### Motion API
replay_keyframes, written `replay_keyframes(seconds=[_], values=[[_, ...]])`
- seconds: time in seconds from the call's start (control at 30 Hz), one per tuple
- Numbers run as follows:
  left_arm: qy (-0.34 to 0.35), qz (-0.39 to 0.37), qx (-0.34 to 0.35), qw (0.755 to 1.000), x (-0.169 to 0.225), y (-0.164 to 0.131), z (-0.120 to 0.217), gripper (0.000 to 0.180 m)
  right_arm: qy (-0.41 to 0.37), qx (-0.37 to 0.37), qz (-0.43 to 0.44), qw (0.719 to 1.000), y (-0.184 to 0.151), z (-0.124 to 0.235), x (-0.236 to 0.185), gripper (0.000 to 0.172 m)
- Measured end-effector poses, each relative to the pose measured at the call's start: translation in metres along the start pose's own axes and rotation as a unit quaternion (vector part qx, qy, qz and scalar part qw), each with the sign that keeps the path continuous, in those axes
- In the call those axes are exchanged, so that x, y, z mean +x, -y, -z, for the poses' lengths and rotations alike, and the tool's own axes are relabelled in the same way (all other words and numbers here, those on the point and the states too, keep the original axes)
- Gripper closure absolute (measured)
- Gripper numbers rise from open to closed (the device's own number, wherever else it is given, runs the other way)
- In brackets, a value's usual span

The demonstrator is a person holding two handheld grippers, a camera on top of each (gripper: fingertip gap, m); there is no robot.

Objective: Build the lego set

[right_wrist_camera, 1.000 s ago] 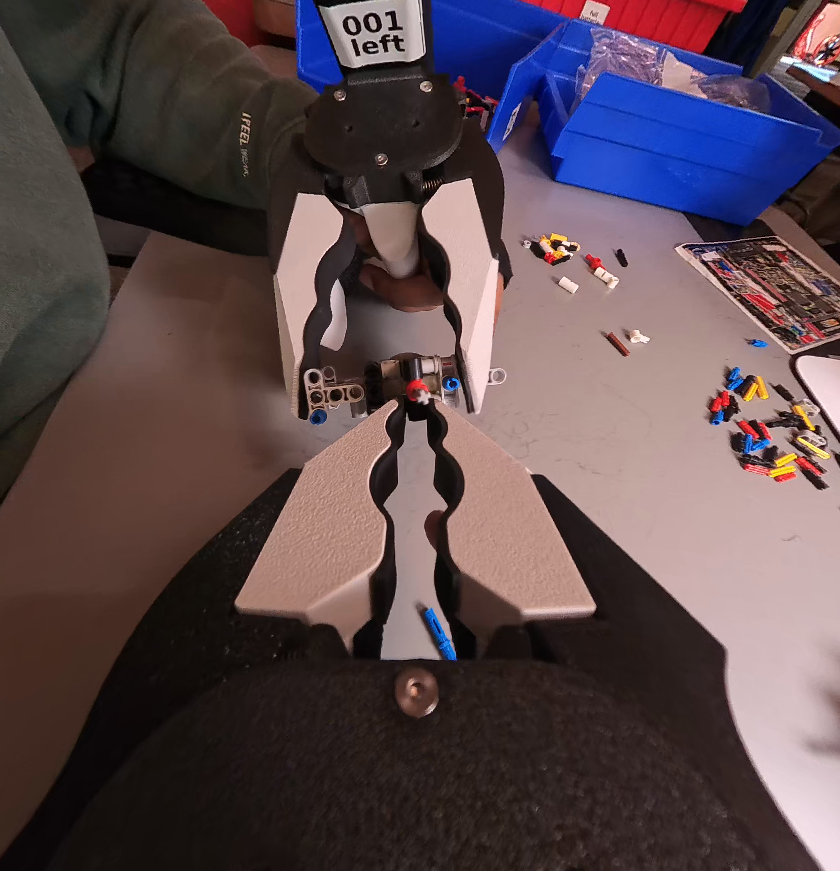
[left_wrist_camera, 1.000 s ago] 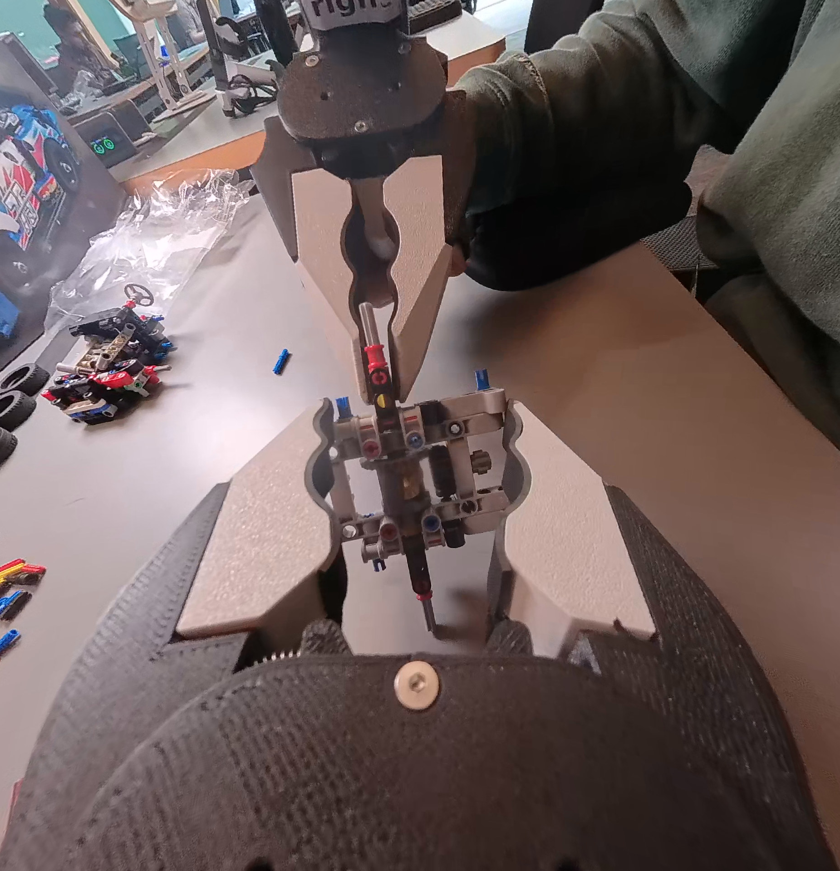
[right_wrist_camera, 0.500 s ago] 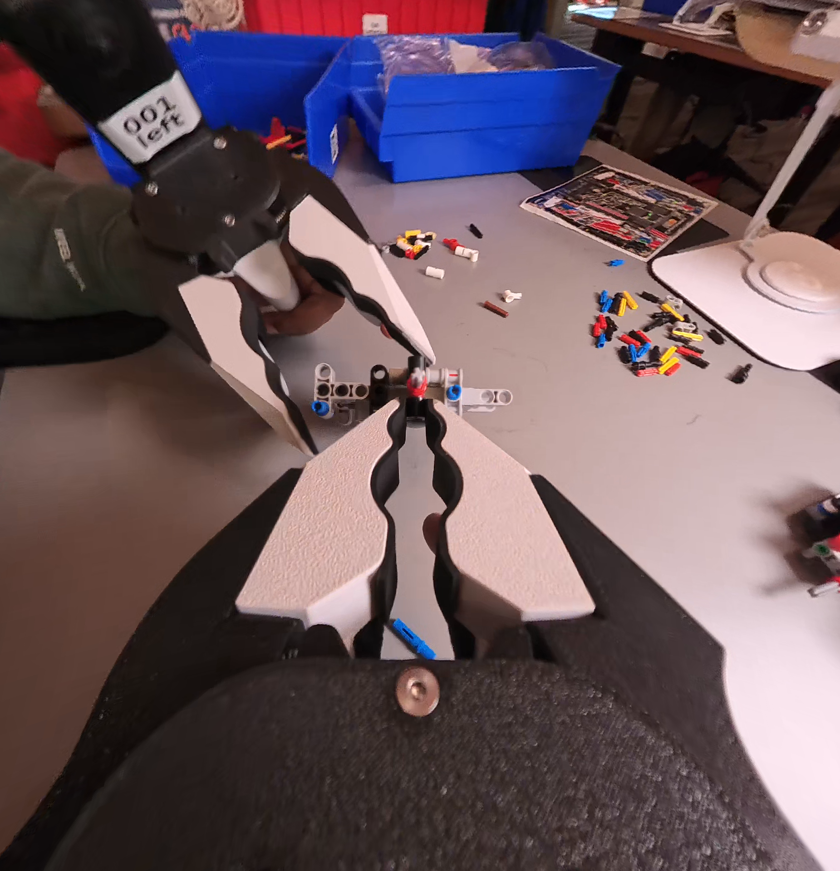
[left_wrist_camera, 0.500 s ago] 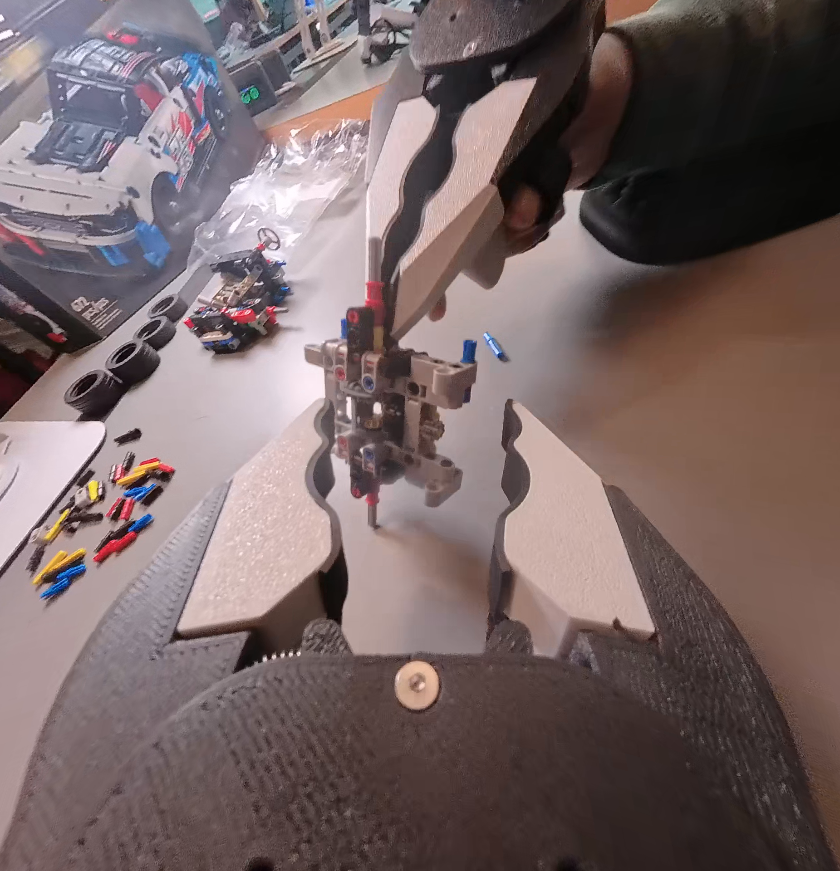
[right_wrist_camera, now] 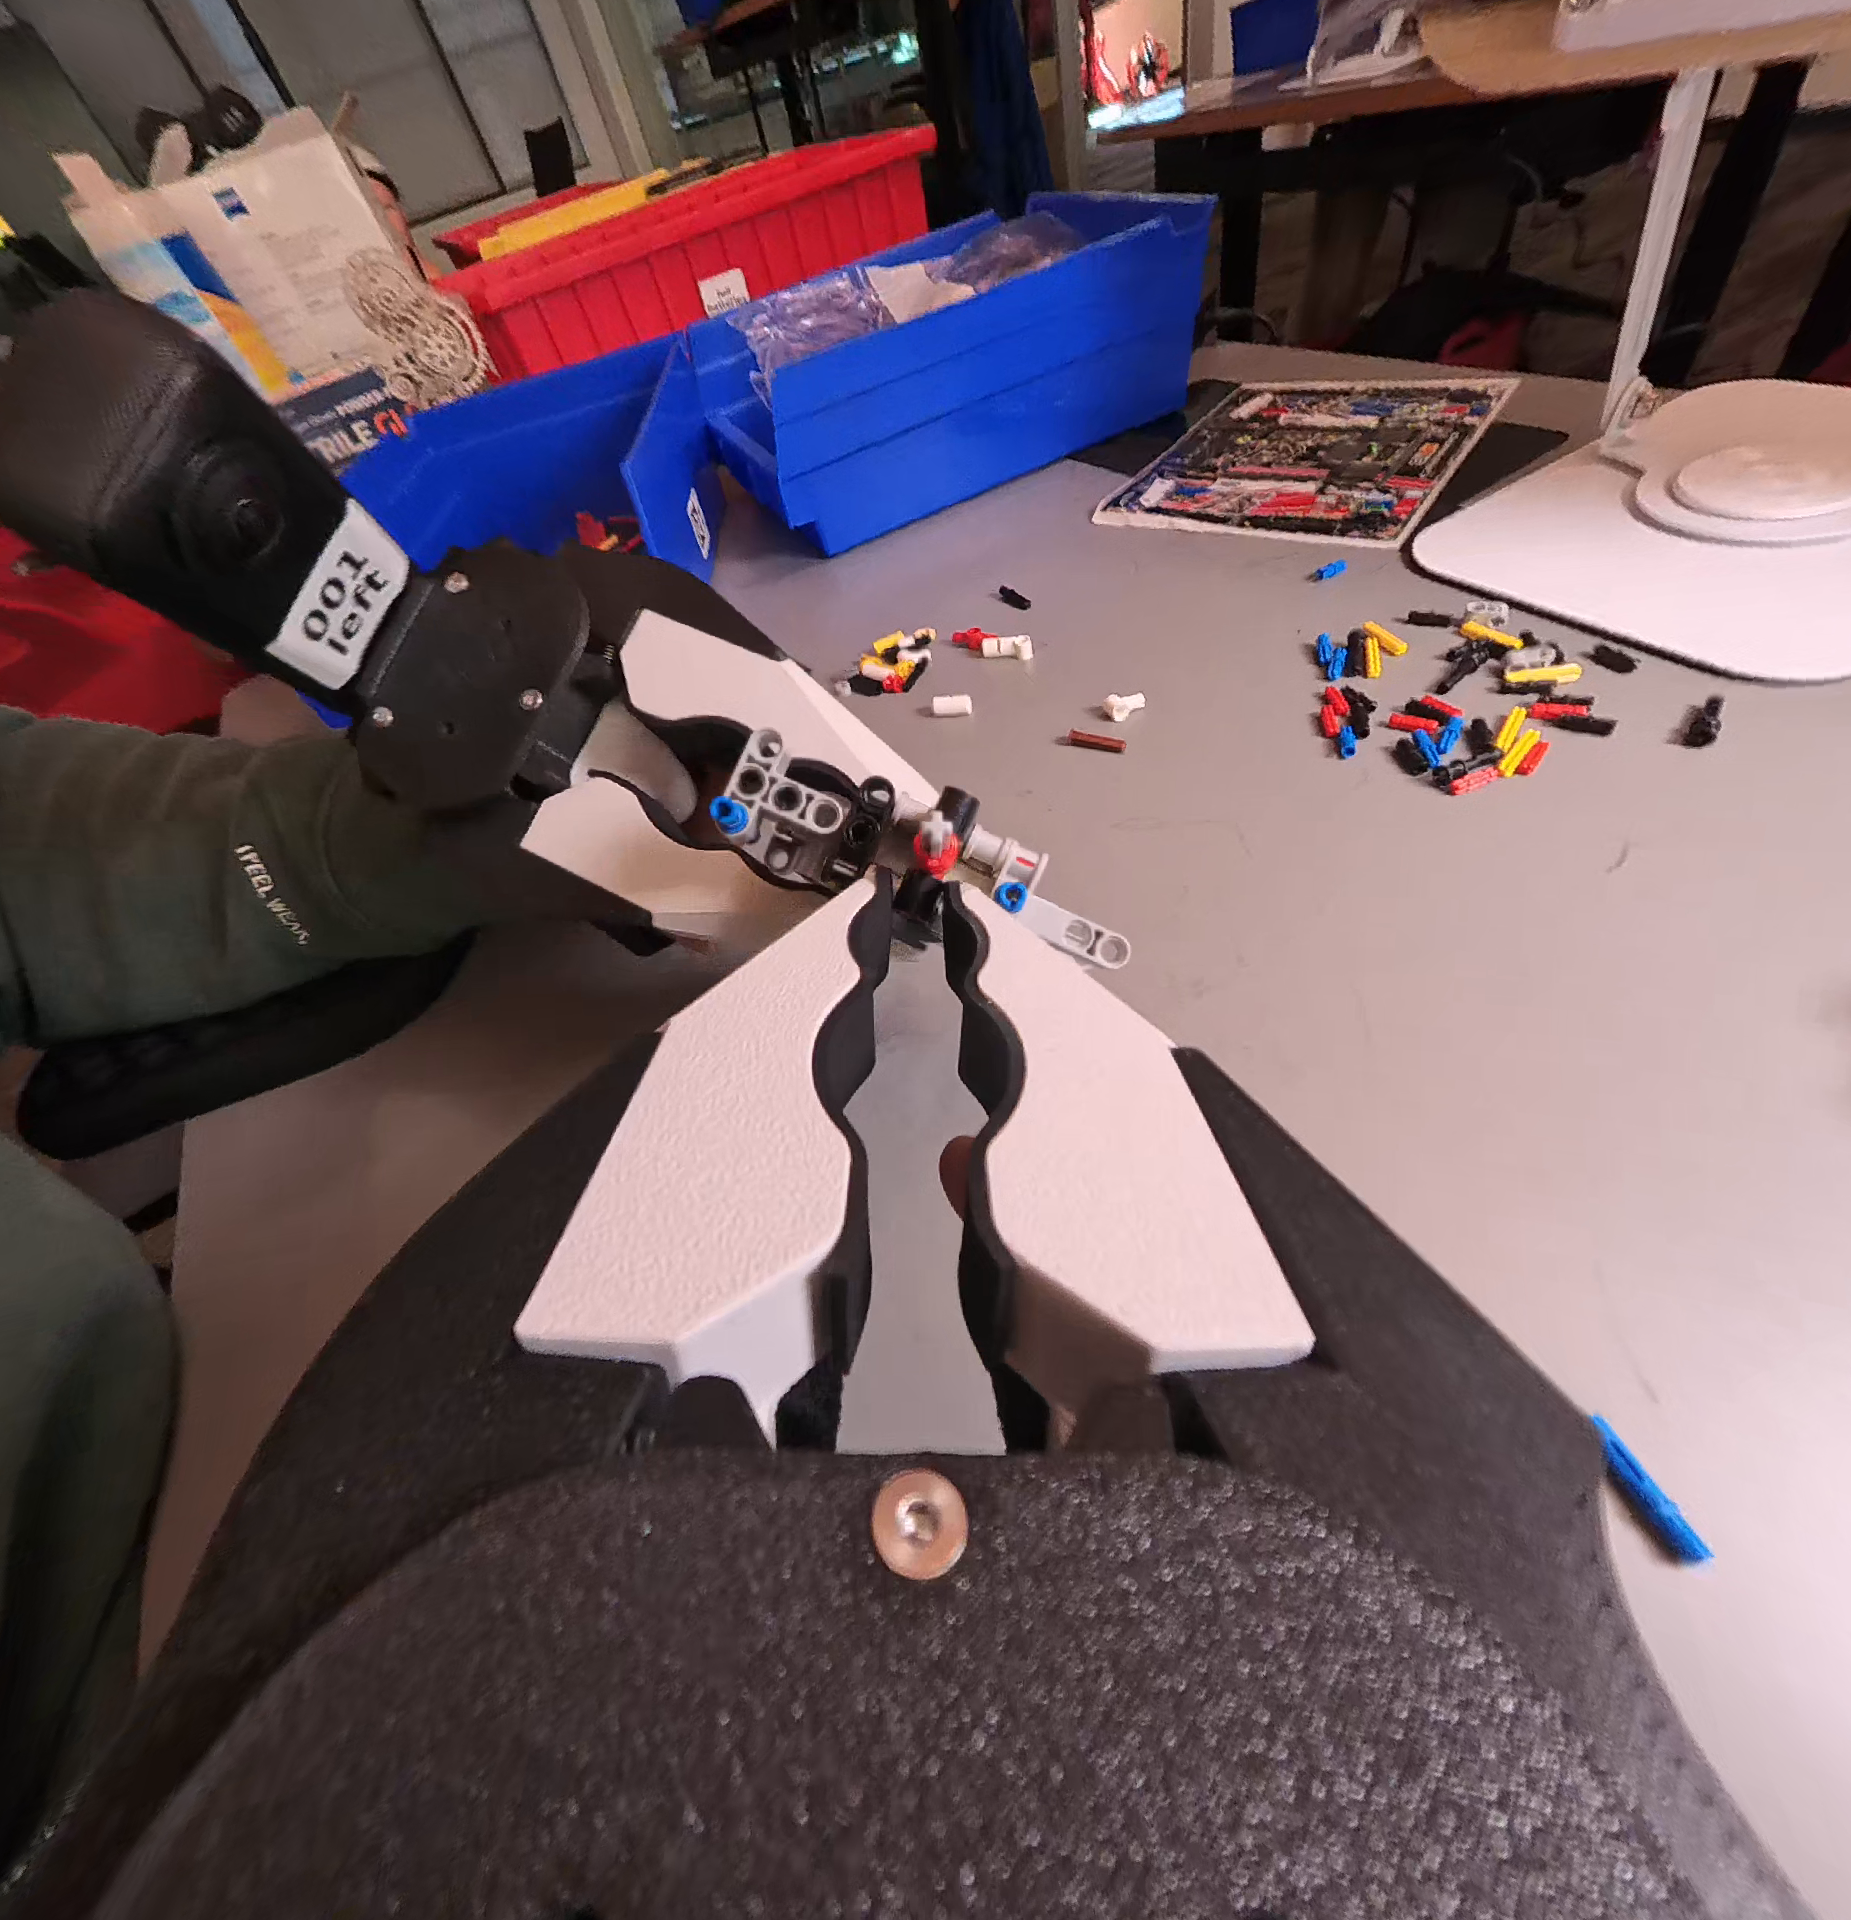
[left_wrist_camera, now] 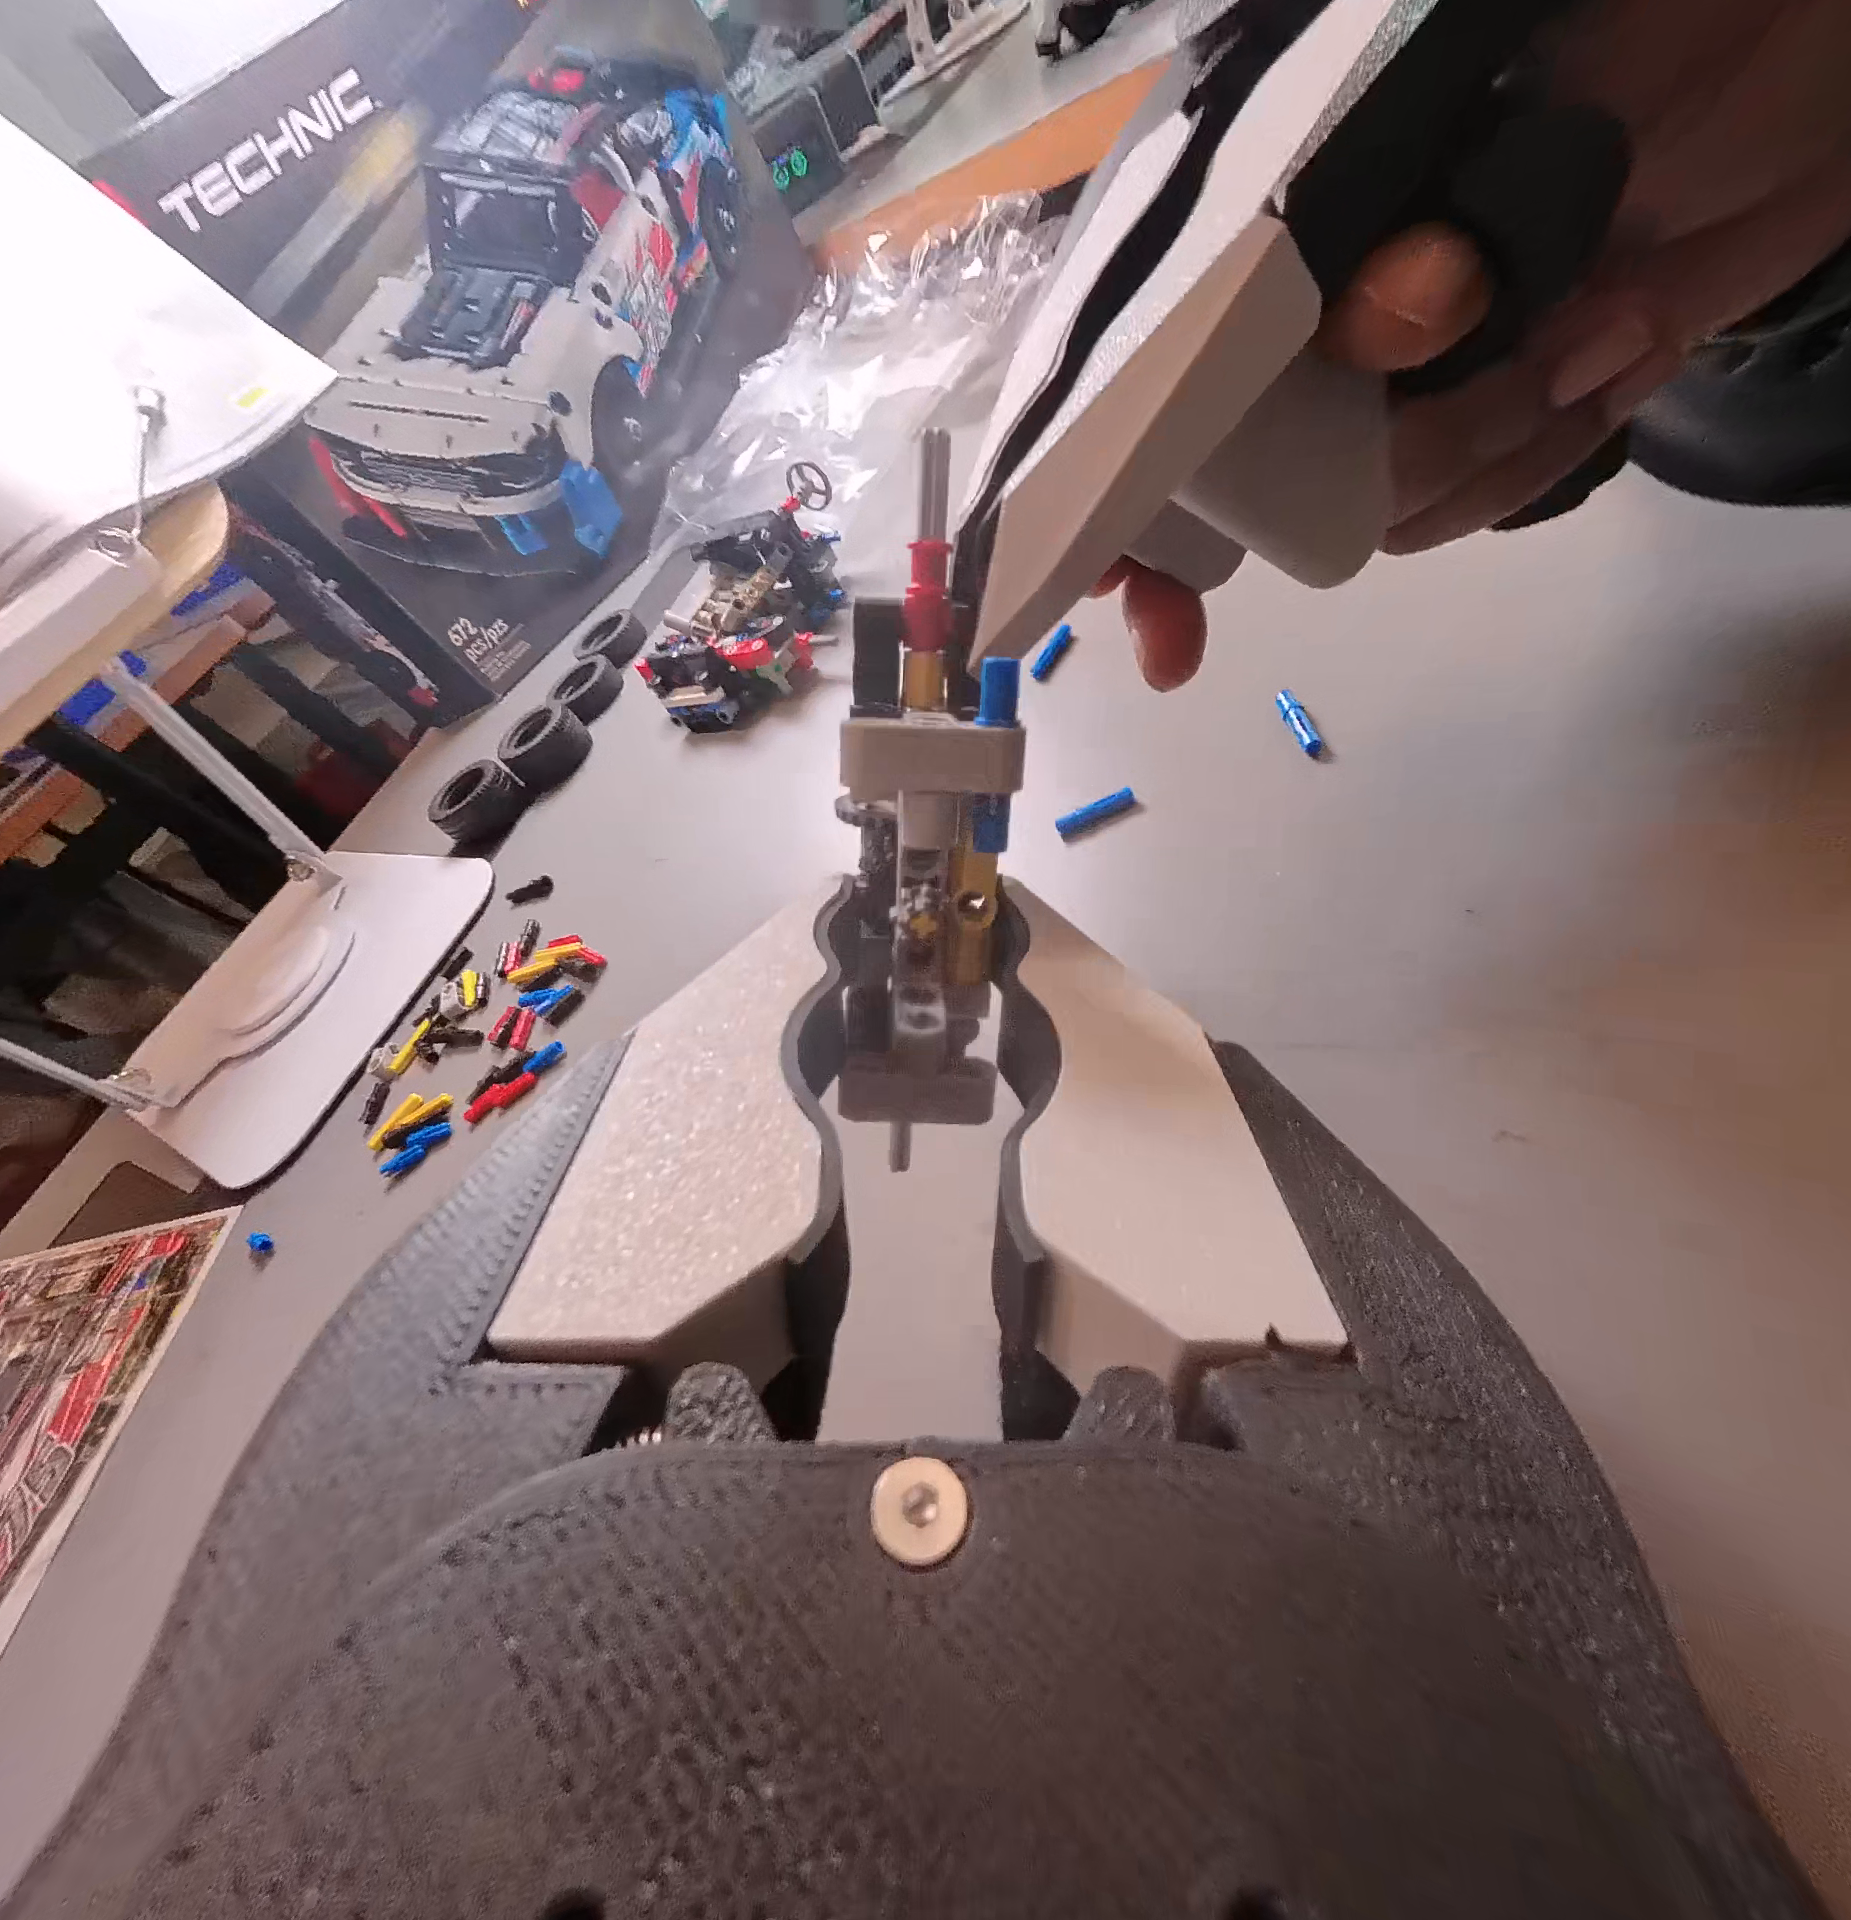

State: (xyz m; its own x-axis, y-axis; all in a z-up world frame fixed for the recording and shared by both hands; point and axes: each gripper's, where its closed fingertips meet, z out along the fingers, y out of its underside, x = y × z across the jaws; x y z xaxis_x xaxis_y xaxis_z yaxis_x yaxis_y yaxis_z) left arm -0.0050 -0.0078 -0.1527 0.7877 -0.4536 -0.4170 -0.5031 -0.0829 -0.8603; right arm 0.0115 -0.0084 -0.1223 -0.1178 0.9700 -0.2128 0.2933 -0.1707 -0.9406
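The brick assembly [left_wrist_camera: 926,831] hangs above the grey surface [left_wrist_camera: 1420,935], gripped from both ends. The left gripper [left_wrist_camera: 916,935] is closed on its lower frame, pads pressing its sides. The right gripper [right_wrist_camera: 913,902] is nearly shut, pinching a black piece under the red bush [right_wrist_camera: 933,852]. The left view shows a grey axle [left_wrist_camera: 934,483] standing up, tyres [left_wrist_camera: 531,748] and a car box [left_wrist_camera: 505,312] – the right view instead shows blue bins [right_wrist_camera: 962,395], a booklet [right_wrist_camera: 1305,457] and the assembly's broad, holed face. Loose pins [right_wrist_camera: 1461,717] appear in both.
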Motion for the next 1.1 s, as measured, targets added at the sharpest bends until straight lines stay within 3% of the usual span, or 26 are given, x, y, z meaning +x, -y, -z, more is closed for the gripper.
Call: replay_keyframes(seconds=[0.03,0.3,0.5,0.7,1.1], values=[[0.000,0.002,0.008,1.000,-0.001,0.003,0.002,0.158,0.004,0.009,0.010,1.000,0.003,0.001,-0.002,0.164],[-0.021,0.033,0.071,0.997,-0.003,0.022,0.013,0.159,0.033,0.063,0.086,0.994,0.023,0.011,-0.017,0.163],[-0.041,0.070,0.120,0.989,-0.007,0.034,0.022,0.159,0.047,0.114,0.132,0.984,0.040,0.025,-0.018,0.148],[-0.061,0.080,0.128,0.987,-0.003,0.036,0.023,0.159,0.051,0.094,0.145,0.984,0.028,0.023,-0.006,0.134],[-0.108,0.053,0.149,0.981,0.018,0.044,0.024,0.159,0.075,0.063,0.230,0.968,0.008,0.014,-0.023,0.136]])
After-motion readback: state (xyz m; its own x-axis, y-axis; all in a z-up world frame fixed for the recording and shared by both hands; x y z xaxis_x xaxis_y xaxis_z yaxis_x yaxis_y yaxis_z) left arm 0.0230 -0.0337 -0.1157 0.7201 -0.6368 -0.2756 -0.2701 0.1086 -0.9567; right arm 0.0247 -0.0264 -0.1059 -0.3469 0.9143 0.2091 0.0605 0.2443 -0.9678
